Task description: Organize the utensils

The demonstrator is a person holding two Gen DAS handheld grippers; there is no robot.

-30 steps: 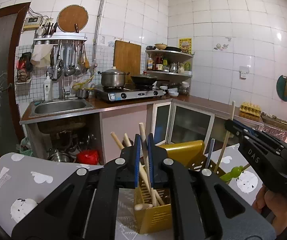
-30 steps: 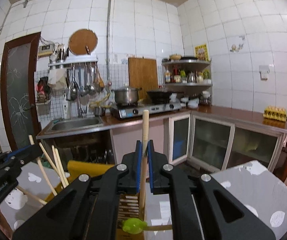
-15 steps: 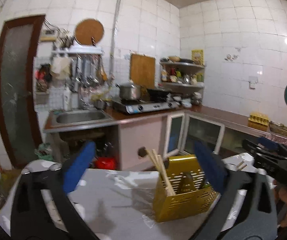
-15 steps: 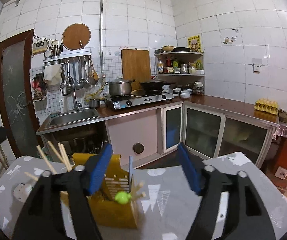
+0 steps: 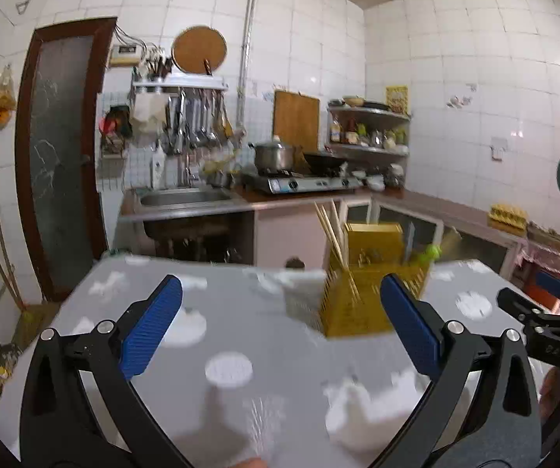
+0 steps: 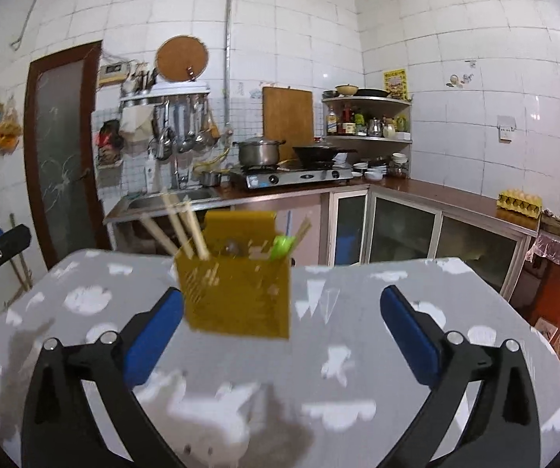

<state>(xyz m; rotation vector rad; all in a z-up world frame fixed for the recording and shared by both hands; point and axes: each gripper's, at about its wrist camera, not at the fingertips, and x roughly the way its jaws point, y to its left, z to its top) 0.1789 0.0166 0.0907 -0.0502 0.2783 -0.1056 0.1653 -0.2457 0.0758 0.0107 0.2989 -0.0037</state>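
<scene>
A yellow slotted utensil holder (image 6: 237, 292) stands on the grey patterned table (image 6: 358, 335). It also shows in the left wrist view (image 5: 361, 296). Wooden chopsticks (image 6: 186, 230) lean out of its left side; a green-tipped utensil (image 6: 283, 245) and a blue-handled one stick out on the right. In the left wrist view the chopsticks (image 5: 330, 230) and green tip (image 5: 432, 251) show too. My left gripper (image 5: 280, 327) is open and empty, back from the holder. My right gripper (image 6: 281, 331) is open and empty, just in front of it.
Behind the table runs a kitchen counter with a sink (image 6: 170, 195), a gas stove with a pot (image 6: 260, 152) and wok, and glass-door cabinets (image 6: 400, 230). An egg tray (image 6: 520, 199) sits at the counter's right. A door (image 6: 61, 148) is at the left.
Both grippers were shut on wooden utensils over the holder a second ago. They opened, left the utensils in the holder, and pulled back from it.
</scene>
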